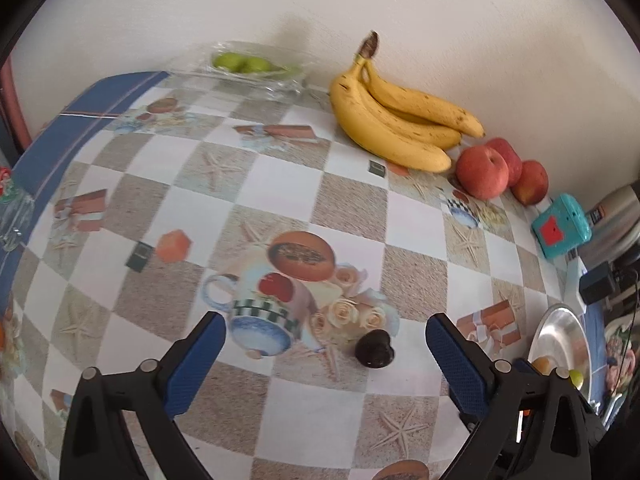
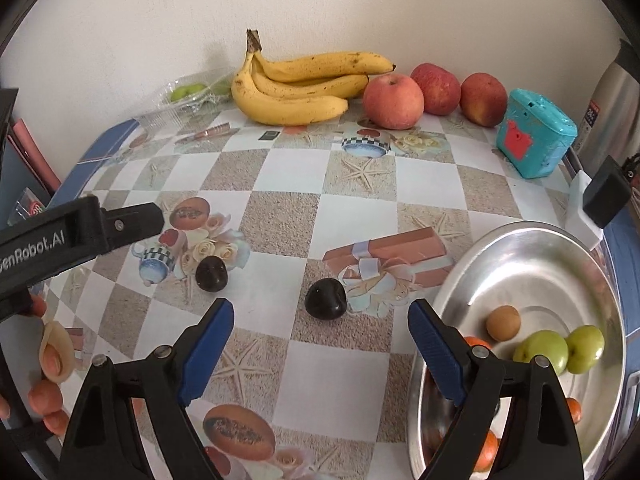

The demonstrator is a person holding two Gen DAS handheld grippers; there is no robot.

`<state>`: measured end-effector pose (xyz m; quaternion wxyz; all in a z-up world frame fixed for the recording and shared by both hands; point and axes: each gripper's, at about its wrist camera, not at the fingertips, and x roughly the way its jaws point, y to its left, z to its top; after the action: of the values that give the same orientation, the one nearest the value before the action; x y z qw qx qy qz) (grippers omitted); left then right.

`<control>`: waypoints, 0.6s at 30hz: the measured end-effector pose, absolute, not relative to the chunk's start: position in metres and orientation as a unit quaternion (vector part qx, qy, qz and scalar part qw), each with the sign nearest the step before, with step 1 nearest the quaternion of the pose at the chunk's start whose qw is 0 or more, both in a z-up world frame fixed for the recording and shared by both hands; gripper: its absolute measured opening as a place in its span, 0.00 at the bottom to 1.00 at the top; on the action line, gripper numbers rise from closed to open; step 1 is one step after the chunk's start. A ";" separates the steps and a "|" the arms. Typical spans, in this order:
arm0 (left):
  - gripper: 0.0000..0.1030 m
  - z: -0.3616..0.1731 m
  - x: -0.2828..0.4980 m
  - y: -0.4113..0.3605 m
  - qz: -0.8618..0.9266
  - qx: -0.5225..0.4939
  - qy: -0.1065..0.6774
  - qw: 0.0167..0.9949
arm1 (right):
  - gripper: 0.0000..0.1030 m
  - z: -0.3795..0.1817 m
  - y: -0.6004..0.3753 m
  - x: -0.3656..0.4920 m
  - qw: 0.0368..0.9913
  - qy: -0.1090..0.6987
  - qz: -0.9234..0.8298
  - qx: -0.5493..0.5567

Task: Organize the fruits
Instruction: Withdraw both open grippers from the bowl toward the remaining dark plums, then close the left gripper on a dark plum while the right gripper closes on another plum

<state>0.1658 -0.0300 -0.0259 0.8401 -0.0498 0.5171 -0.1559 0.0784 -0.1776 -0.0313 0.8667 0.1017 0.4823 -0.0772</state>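
The left claw [image 1: 326, 330] hangs over the table [image 1: 280, 184] with its blue pads [image 1: 196, 364] spread wide and nothing between them. A dark plum [image 1: 374, 349] lies on the cloth just ahead of it, closer to the right pad, touching neither.

The right claw [image 2: 320, 320] is also wide apart and holds nothing. A second dark plum [image 2: 326, 298] sits on the table in the gap ahead of its fingertips, clear of both pads. The first plum [image 2: 211, 274] shows further left in this view, near the black arm of the left claw [image 2: 80, 224], which a hand [image 2: 52, 364] grips at the left edge.

A steel bowl [image 2: 532, 248] stands at the right, its rim passing behind the right claw's right finger. In it lie two green fruits [image 2: 560, 350] touching each other, a small brown round fruit [image 2: 503, 323] just beside them, and some orange fruits [image 2: 486, 450] partly hidden by the claw.

Along the wall at the back sit a bunch of bananas [image 2: 300, 88], three red apples [image 2: 394, 101] in a row to their right, and a teal box [image 2: 534, 136] beside the last apple. A clear tray [image 1: 248, 68] with green fruits stands left of the bananas. A steel flask [image 2: 612, 96] rises at the far right.
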 end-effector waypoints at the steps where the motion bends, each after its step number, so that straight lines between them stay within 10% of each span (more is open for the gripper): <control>1: 0.94 -0.028 0.166 -0.033 -0.160 -0.050 0.520 0.838 | 0.75 -0.033 -0.178 0.080 0.866 0.483 -0.077 0.101; 18: 0.46 -0.060 0.163 -0.059 -0.185 -0.042 0.557 0.809 | 0.57 -0.061 -0.174 0.098 0.853 0.507 -0.094 0.078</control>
<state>0.1627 -0.0593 -0.0601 0.8085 -0.0417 0.5571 -0.1848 0.0976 -0.1741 -0.0612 0.8534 0.0776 0.5067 -0.0943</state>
